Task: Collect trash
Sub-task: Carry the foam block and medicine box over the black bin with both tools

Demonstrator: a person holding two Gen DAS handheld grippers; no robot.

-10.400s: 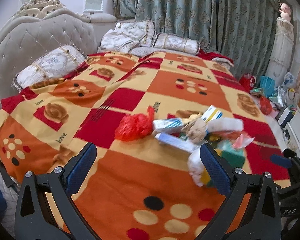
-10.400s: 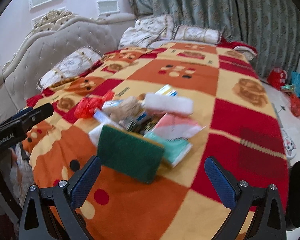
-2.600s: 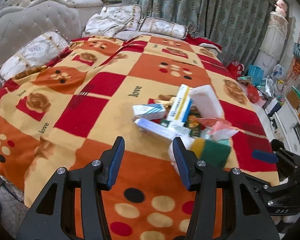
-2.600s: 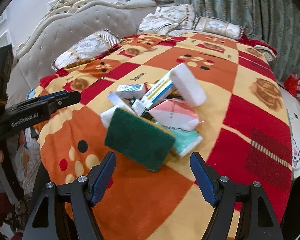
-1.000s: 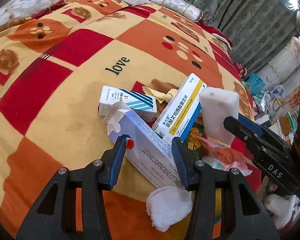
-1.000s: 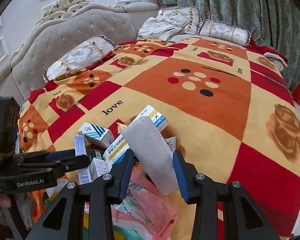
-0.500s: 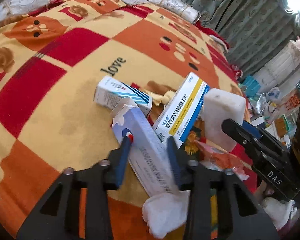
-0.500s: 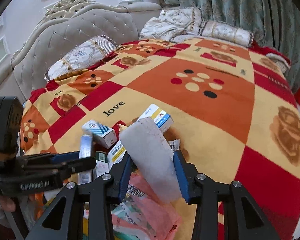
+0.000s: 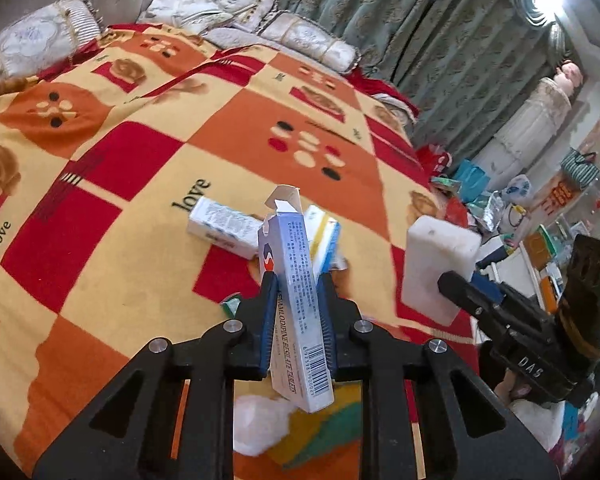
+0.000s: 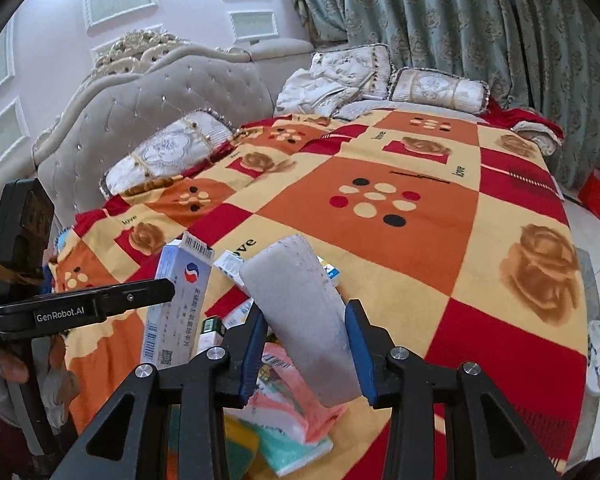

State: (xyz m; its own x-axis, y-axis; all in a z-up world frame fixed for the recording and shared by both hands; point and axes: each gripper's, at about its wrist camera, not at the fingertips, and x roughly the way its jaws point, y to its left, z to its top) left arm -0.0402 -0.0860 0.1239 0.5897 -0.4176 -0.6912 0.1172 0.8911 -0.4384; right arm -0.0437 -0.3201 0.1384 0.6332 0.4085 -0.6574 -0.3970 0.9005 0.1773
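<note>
My left gripper (image 9: 298,292) is shut on a long blue-and-white medicine box (image 9: 296,300) and holds it lifted above the bed; the box also shows in the right wrist view (image 10: 178,300). My right gripper (image 10: 306,320) is shut on a white foam block (image 10: 300,312), also lifted; the block shows at the right of the left wrist view (image 9: 436,264). More trash lies on the blanket below: a white box (image 9: 224,226), a yellow-striped box (image 9: 320,236), a cotton wad (image 9: 256,420), a pink packet (image 10: 292,392) and a sponge (image 9: 320,432).
The bed has a red, orange and yellow checked blanket (image 9: 140,152). Pillows (image 10: 168,156) lie along the tufted headboard (image 10: 140,108). Curtains (image 10: 480,20) hang behind. Bags and clutter (image 9: 500,200) stand on the floor to the right of the bed.
My left gripper has closed on the medicine box and lifted it upright off the pile. My right gripper has raised the foam block a little higher.
</note>
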